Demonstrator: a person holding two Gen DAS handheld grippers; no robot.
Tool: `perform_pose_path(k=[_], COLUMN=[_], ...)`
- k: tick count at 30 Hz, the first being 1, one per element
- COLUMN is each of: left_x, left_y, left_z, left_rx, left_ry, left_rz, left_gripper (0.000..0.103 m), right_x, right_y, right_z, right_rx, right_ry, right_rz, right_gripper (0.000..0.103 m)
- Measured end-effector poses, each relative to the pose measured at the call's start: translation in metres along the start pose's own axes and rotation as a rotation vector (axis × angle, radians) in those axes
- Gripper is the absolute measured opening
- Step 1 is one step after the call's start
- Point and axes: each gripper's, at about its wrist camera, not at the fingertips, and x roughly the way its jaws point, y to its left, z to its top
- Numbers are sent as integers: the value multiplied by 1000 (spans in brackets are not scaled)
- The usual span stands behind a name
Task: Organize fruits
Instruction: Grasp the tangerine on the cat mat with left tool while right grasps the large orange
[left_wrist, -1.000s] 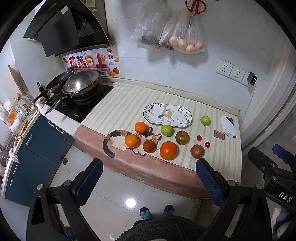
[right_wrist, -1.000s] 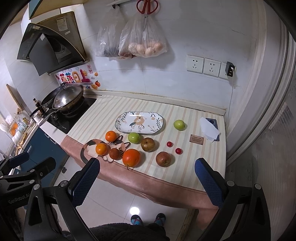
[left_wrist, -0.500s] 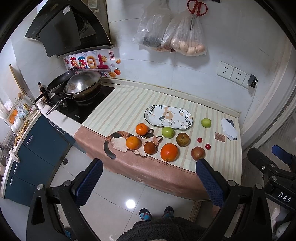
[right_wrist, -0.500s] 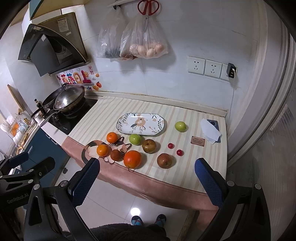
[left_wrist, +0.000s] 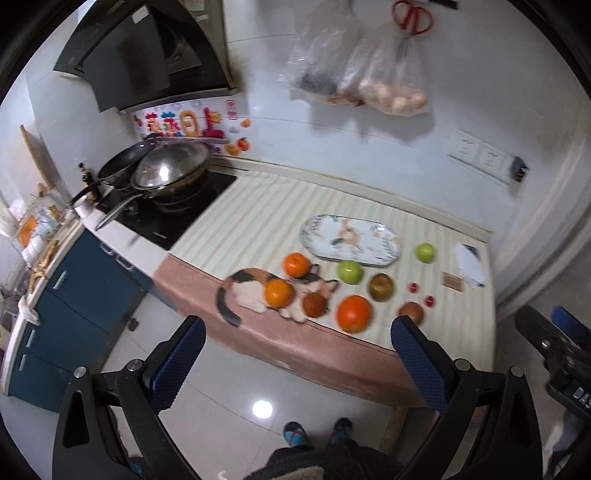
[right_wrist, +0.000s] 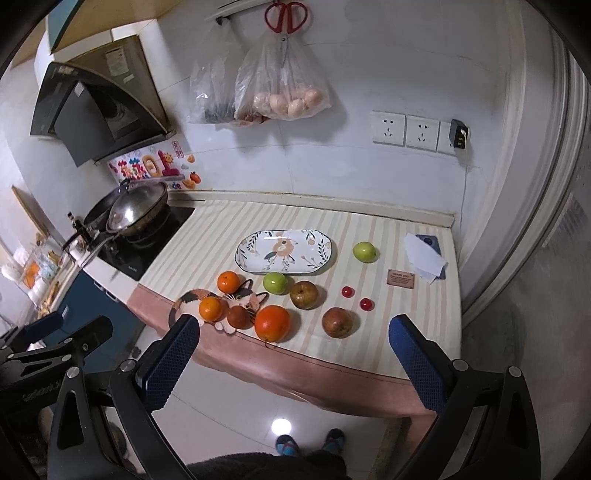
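L gripper (left_wrist: 297, 354) & R gripper (right_wrist: 293, 350) both wide open, nothing held. R view shows red-brown apple (right_wrist: 337, 322) whole; L view's right finger half hides it.

fruits (right_wrist: 272, 323) beside empty plate (right_wrist: 285, 252), counter (right_wrist: 391, 343)

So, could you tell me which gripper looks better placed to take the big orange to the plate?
Probably the right gripper: the big orange sits just beyond its open fingers, plate behind it. The left gripper looks farther back.
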Motion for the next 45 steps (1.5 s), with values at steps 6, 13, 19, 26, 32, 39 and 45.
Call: perform_pose_path(k=[6, 13, 19, 26, 32, 39, 45], left_x=[67, 164, 239, 335, 400, 434, 445], left_y=[34, 62, 74, 84, 92, 81, 83], left_z=[5, 5, 6, 17, 25, 14, 7], left_rx=[3, 17, 8, -118, -251, -232, -256], left_ry=[39, 197, 315, 550, 677, 760, 776], left_rz=[77, 147, 182, 65, -28, -51, -73], left_gripper=[103, 103, 103, 100, 100, 98, 67], right_x=[64, 187, 319, 425, 456, 474, 485], right_y=[1, 6, 11, 22, 29, 26, 29], right_z=[-18, -41, -56, -76, -81, -91, -97], right_rx=[74, 141, 161, 162, 126, 162, 166], right_ry=[74, 242, 412, 589, 663, 724, 751], right_rz=[40, 73, 87, 89, 86, 106, 113], right_gripper=[103, 103, 103, 100, 99, 99, 94])
